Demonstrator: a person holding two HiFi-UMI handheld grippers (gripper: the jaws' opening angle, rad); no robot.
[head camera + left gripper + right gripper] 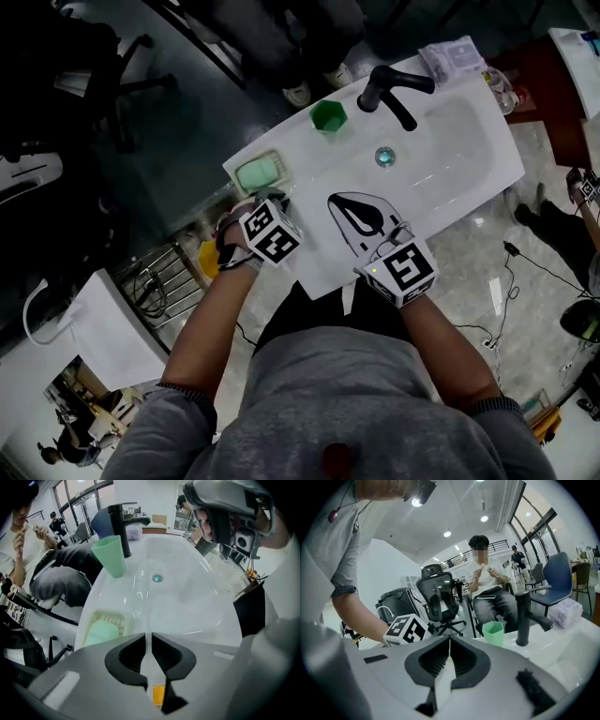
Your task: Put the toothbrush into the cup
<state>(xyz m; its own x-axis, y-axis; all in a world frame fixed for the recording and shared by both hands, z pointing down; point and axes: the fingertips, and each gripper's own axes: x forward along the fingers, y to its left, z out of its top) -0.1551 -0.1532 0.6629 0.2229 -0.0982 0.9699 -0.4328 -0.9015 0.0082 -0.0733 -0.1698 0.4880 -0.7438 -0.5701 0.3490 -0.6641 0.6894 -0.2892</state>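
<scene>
**Step in hand:** the pick-up, judged complete or nearly so. The left gripper (149, 636) pointed steeply down at the near-left corner of the glossy white ceramic sink (469, 141). Its jaws were drawn almost together on a slim white plastic toothbrush (151, 667), which ran up through the narrow gap. An orange patch low in the gap was probably part of the handle. I could not make out the bristle end, nor tell whether the brush was clear of the rim.

**Right gripper** (449, 641): jaws met tip to tip with nothing between them. It hovered over the basin's near edge, idle.

**Target:** the pale green faceted plastic cup (328, 115) stood upright on the far rim, mouth open, well apart from the toothbrush.

**Next move, as I judged it:** lift the brush, carry it along the left rim to the cup, bring it upright over the mouth, lower one end in, then release.

**Around:**
- A cream soap dish (258, 172) holding a mint-green soap bar sat just beside the left gripper.
- A metal drain (384, 157) sat mid-basin.
- A pale plastic-wrapped packet (455, 58) lay on the far right corner.
- A person (61, 573) sat beyond the sink.

**In the way:** the matte black tap (389, 89) stood just beside the cup, so there was little room on that side. The cup looked light, and a knock on its lip might tip it.
</scene>
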